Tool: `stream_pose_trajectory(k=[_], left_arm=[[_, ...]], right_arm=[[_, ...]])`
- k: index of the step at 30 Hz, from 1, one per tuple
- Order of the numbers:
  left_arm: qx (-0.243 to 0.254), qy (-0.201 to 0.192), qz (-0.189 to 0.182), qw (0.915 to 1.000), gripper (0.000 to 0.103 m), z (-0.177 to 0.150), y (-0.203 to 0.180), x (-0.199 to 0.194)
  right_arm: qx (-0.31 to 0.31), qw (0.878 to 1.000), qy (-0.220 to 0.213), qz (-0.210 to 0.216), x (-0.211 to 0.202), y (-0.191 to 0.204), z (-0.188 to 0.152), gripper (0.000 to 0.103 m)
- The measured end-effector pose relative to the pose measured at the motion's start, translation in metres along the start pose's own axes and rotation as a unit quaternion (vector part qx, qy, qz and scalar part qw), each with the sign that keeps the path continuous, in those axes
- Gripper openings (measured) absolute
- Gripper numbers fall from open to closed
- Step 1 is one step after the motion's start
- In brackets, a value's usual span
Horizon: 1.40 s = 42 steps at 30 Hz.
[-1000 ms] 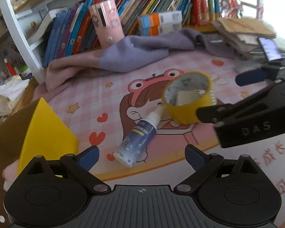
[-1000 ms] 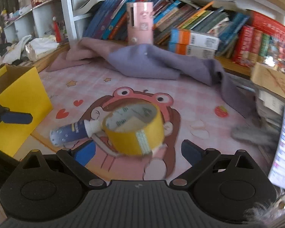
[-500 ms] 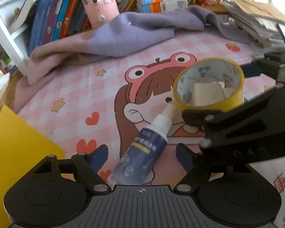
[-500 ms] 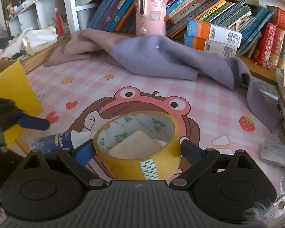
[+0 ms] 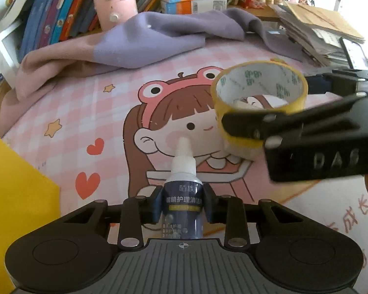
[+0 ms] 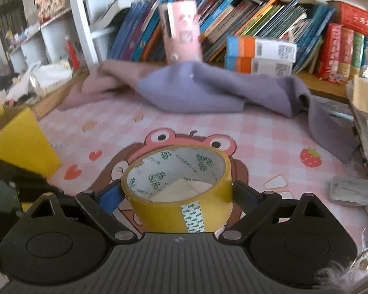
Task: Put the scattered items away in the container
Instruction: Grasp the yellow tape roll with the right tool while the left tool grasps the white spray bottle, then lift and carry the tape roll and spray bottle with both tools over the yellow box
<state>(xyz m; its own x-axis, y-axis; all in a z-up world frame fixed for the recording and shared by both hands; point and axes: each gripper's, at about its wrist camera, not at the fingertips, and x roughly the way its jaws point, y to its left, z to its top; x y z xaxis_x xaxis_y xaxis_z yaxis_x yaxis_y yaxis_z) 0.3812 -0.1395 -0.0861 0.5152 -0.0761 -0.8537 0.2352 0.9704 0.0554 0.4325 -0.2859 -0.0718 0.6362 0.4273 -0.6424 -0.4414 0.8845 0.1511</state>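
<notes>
Left wrist view: the left gripper (image 5: 182, 204) has its two fingers clamped narrowly on the dark blue body of a small cleaner bottle (image 5: 182, 196), whose white nozzle points toward twelve o'clock across a pink checked cartoon mat (image 5: 85, 103). At two o'clock from the bottle sits a yellow tape roll (image 5: 258, 103), lying on its flat side with the hollow core facing up. The black right gripper (image 5: 306, 112) reaches in from three o'clock, one finger on each side of the roll. A yellow container (image 5: 14, 196) fills the nine o'clock edge, beside the mat.

Right wrist view: the right gripper's fingers (image 6: 110, 194) stand wide, flanking the tape roll; whether they press on it is unclear. A lilac and mauve cloth (image 6: 196, 90) lies bunched at twelve o'clock, in front of a shelf of books (image 6: 257, 22) and a pink cartoon-printed case (image 6: 181, 33)
</notes>
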Motion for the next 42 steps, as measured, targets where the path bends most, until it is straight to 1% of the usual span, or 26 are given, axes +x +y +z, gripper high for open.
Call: stream_pose_trajectory(k=[5, 10, 12, 15, 19, 23, 26, 28, 30, 35, 39, 42], left_arm=[[-0.027, -0.019, -0.003, 0.9994, 0.031, -0.007, 0.002, -0.026], [-0.024, -0.038, -0.002, 0.9990, 0.031, -0.017, -0.004, -0.050], [-0.024, -0.046, -0.003, 0.9986, 0.031, -0.022, -0.006, -0.058], [-0.038, -0.056, -0.007, 0.9977, 0.031, -0.029, -0.006, -0.069], [-0.059, -0.067, -0.019, 0.9958, 0.031, -0.039, -0.007, -0.086], [-0.070, -0.071, -0.033, 0.9945, 0.031, -0.047, -0.009, -0.099], [-0.085, -0.078, -0.048, 0.9921, 0.031, -0.053, -0.009, -0.110], [-0.112, -0.084, -0.067, 0.9879, 0.031, -0.059, -0.006, -0.119], [-0.126, -0.090, -0.083, 0.9845, 0.031, -0.064, -0.004, -0.129], [-0.117, -0.115, -0.109, 0.9805, 0.031, -0.072, -0.002, -0.157], [-0.113, -0.131, -0.132, 0.9761, 0.031, -0.081, 0.004, -0.176], [-0.124, -0.138, -0.157, 0.9699, 0.031, -0.093, 0.011, -0.185]], right_arm=[[0.029, 1.000, -0.013, 0.003, -0.024, -0.007, 0.001, 0.094], [0.051, 0.998, -0.021, 0.002, -0.047, -0.011, -0.002, 0.094], [0.054, 0.998, -0.019, 0.003, -0.054, -0.010, -0.004, 0.094], [0.058, 0.998, -0.014, 0.005, -0.065, -0.007, -0.009, 0.094], [0.054, 0.998, -0.005, 0.014, -0.079, 0.000, -0.015, 0.094], [0.046, 0.999, 0.007, 0.016, -0.090, 0.008, -0.024, 0.094], [0.044, 0.999, 0.017, 0.014, -0.098, 0.011, -0.032, 0.094], [0.044, 0.999, 0.023, 0.011, -0.108, 0.012, -0.035, 0.094], [0.040, 0.999, 0.023, 0.010, -0.119, 0.015, -0.038, 0.094], [0.011, 1.000, 0.020, 0.003, -0.145, 0.031, -0.043, 0.094], [0.019, 1.000, 0.013, -0.004, -0.163, 0.051, -0.049, 0.094], [0.028, 0.999, 0.004, -0.016, -0.176, 0.069, -0.056, 0.094]])
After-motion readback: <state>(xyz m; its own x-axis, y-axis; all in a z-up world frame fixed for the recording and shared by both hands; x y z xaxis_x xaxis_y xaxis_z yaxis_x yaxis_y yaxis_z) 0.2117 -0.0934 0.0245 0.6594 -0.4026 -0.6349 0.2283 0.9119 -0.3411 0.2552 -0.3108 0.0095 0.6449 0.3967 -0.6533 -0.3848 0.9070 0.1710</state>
